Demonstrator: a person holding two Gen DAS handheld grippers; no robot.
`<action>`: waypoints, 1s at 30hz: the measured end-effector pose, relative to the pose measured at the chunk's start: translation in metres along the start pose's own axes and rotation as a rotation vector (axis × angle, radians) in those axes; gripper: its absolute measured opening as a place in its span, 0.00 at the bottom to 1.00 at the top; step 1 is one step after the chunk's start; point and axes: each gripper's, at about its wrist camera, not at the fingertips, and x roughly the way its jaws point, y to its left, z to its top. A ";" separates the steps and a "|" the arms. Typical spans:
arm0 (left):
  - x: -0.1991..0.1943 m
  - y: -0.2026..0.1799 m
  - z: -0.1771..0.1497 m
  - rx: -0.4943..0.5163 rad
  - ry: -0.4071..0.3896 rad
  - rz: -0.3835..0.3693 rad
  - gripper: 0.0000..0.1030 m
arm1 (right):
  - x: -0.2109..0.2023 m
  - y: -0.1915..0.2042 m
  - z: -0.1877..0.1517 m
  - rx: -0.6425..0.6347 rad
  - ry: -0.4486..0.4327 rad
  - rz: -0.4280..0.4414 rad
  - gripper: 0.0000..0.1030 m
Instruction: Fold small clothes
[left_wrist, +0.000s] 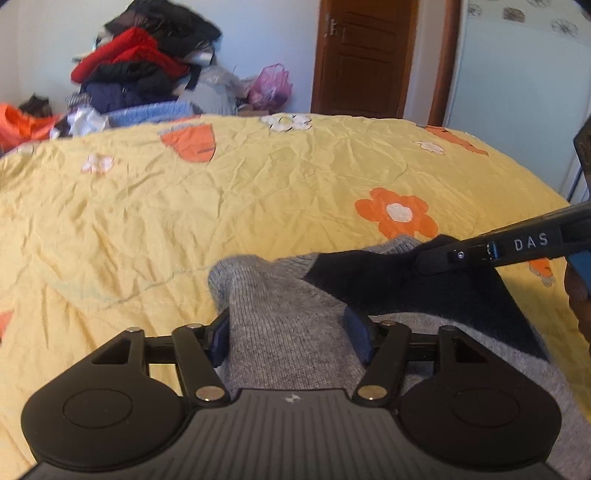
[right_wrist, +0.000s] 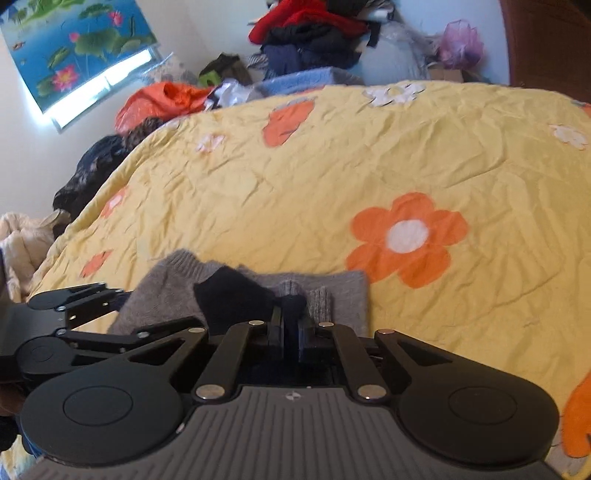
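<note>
A small grey knitted garment with a dark navy part (left_wrist: 288, 321) lies on the yellow flowered bedspread (left_wrist: 221, 192) at the near edge. My left gripper (left_wrist: 290, 338) has its jaws wide apart with a thick bunch of the grey knit between them; whether they press on it does not show. My right gripper (right_wrist: 291, 332) is shut on a dark navy and grey fold of the same garment (right_wrist: 258, 295). It also shows at the right of the left wrist view (left_wrist: 480, 254), resting on the navy part. The left gripper shows at the left of the right wrist view (right_wrist: 85, 295).
A heap of clothes (left_wrist: 140, 70) and a pink plastic bag (left_wrist: 271, 85) stand beyond the bed's far edge. A brown door (left_wrist: 362, 55) is at the back. A lotus picture (right_wrist: 74, 48) hangs on the left wall, with more clothes (right_wrist: 92, 170) beside the bed.
</note>
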 end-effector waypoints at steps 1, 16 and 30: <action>0.003 -0.004 0.000 0.014 0.001 0.013 0.63 | 0.001 -0.007 -0.003 0.021 0.006 -0.003 0.13; -0.084 -0.049 -0.062 0.131 -0.111 0.086 0.63 | -0.084 0.065 -0.072 -0.022 -0.139 0.144 0.52; -0.144 -0.072 -0.099 0.240 -0.178 -0.003 0.64 | -0.126 0.077 -0.126 0.046 -0.139 0.090 0.44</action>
